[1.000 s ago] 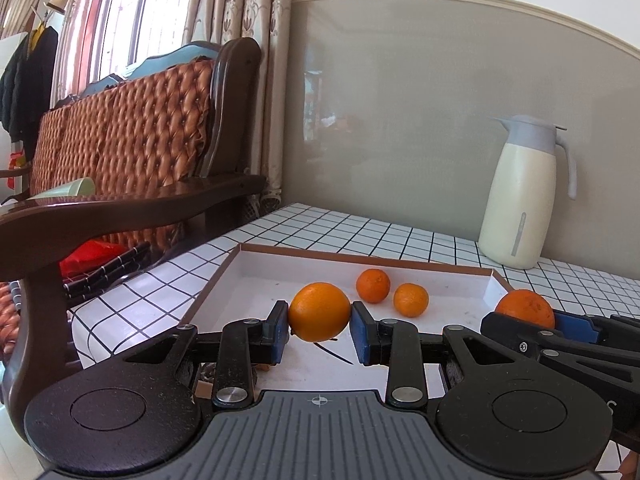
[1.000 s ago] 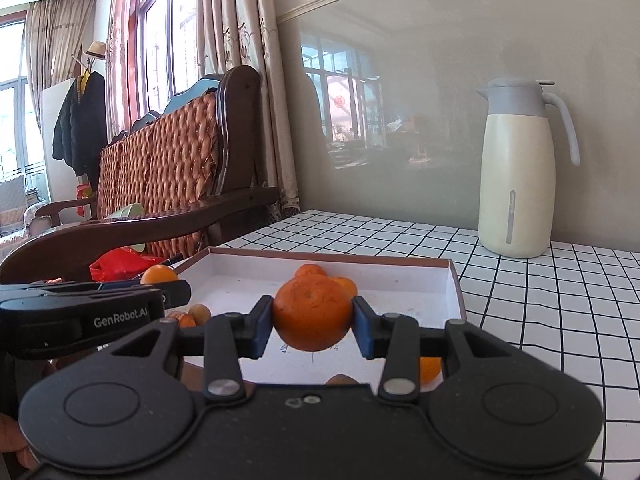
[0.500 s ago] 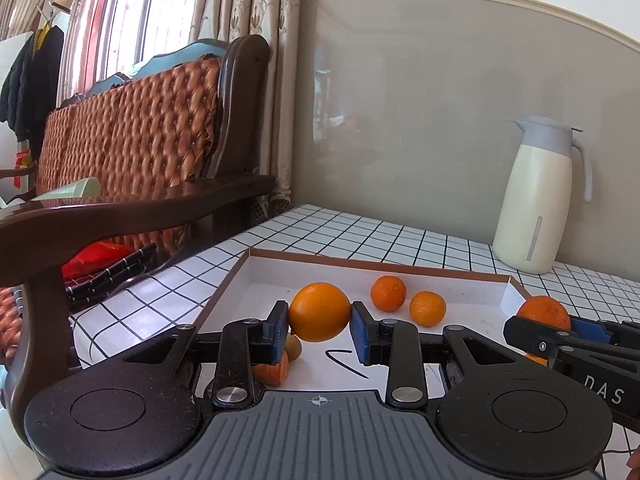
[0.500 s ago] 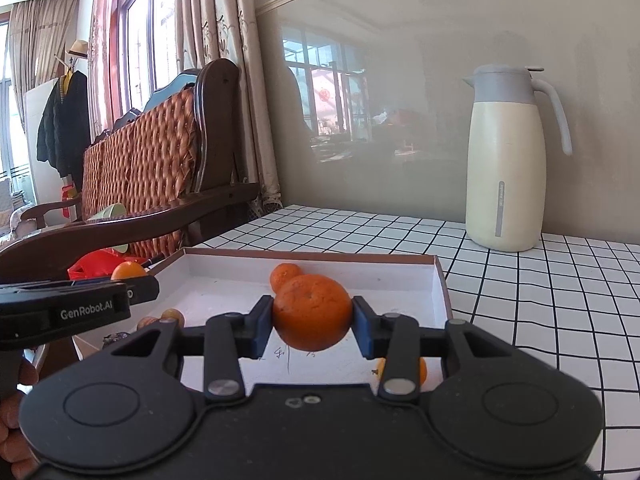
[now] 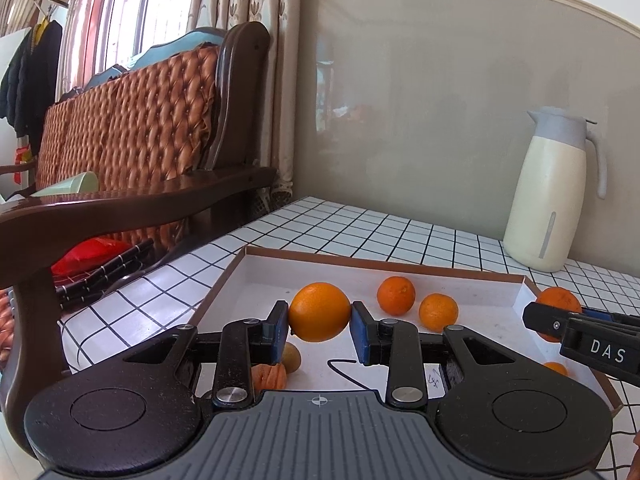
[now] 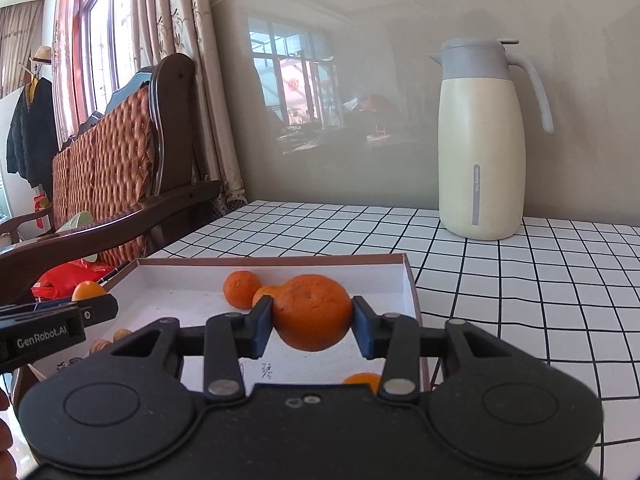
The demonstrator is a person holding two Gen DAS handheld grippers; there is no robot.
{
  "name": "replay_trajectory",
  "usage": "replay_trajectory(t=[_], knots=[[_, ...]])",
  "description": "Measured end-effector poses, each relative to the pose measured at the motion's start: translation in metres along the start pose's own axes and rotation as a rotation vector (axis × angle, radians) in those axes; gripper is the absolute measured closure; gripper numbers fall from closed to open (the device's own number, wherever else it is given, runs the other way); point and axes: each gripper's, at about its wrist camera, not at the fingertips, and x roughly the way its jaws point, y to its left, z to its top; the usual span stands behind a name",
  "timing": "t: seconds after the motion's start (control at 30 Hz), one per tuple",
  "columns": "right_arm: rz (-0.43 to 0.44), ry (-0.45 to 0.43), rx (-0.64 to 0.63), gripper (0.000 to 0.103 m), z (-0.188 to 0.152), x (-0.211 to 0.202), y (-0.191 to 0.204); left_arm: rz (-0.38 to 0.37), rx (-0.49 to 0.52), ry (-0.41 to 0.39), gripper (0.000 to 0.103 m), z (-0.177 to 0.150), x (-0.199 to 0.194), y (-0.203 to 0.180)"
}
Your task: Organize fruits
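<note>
- Left claw (image 5: 319, 314) is pinching a smooth orange (image 5: 319, 311) between its blue pads, held above the near-left part of the white tray (image 5: 460, 270).
- Right claw (image 6: 313, 314) is clamped on a bumpy mandarin (image 6: 312, 311), hanging over the tray's near-right part.
- On the tray floor toward the far side: two small mandarins (image 5: 396, 295) side by side, touching or nearly so.
- Under the left claw, a brownish small fruit (image 5: 291, 357) and a ridged orange piece (image 5: 269, 376) lie close together; another little orange fruit (image 6: 362, 381) sits below the right claw by the right wall.
- Tray sits on the checked bench (image 6: 520, 280), with a cream jug (image 6: 480, 140) well off at the far right.
- Risks, as I judge them: both fruits are round and gripped only at their sides, so a slack squeeze could let one roll free.
- Let go from this height and a fruit may bounce into those already lying there, or hop the low tray wall.
- The two claws are near each other; a careless swing could knock them together.
</note>
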Motion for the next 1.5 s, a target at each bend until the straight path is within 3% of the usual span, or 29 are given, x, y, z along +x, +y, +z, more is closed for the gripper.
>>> replay_trajectory(t=[0.4, 0.43, 0.47, 0.5, 0.53, 0.57, 0.63, 0.73, 0.9, 1.17, 1.5], knots=[[-0.044, 0.053, 0.006, 0.067, 0.012, 0.032, -0.009, 0.038, -0.006, 0.030, 0.069, 0.011, 0.037, 0.000], [-0.048, 0.055, 0.009, 0.061, 0.013, 0.033, -0.010, 0.043, -0.010, 0.036, 0.069, 0.011, 0.040, 0.001], [-0.060, 0.048, 0.010, 0.049, 0.013, 0.033, -0.010, 0.044, -0.013, 0.041, 0.069, 0.012, 0.042, 0.001], [-0.081, 0.032, 0.007, 0.018, 0.015, 0.030, -0.009, 0.044, -0.012, 0.048, 0.068, 0.013, 0.045, 0.002], [-0.094, -0.002, 0.007, 0.010, 0.016, 0.025, -0.009, 0.049, -0.013, 0.057, 0.043, 0.015, 0.046, 0.002], [-0.110, -0.052, 0.009, 0.010, 0.018, 0.016, -0.009, 0.064, -0.024, 0.065, 0.000, 0.018, 0.045, 0.002], [-0.134, -0.130, 0.006, 0.006, 0.023, 0.000, -0.007, 0.100, -0.038, 0.011, 0.000, 0.025, 0.034, 0.002], [-0.116, -0.147, 0.005, 0.006, 0.028, -0.009, -0.008, 0.088, -0.002, -0.071, 0.000, 0.033, 0.018, -0.001], [-0.086, -0.130, 0.022, 0.006, 0.028, -0.015, -0.013, 0.110, 0.075, -0.085, 0.000, 0.032, 0.004, -0.008], [-0.047, -0.095, 0.041, 0.006, 0.028, -0.043, -0.013, 0.092, 0.050, -0.042, 0.000, 0.029, -0.031, -0.005], [0.005, -0.085, 0.057, 0.006, 0.010, -0.131, -0.012, 0.046, 0.067, -0.025, 0.000, 0.019, -0.124, -0.015]])
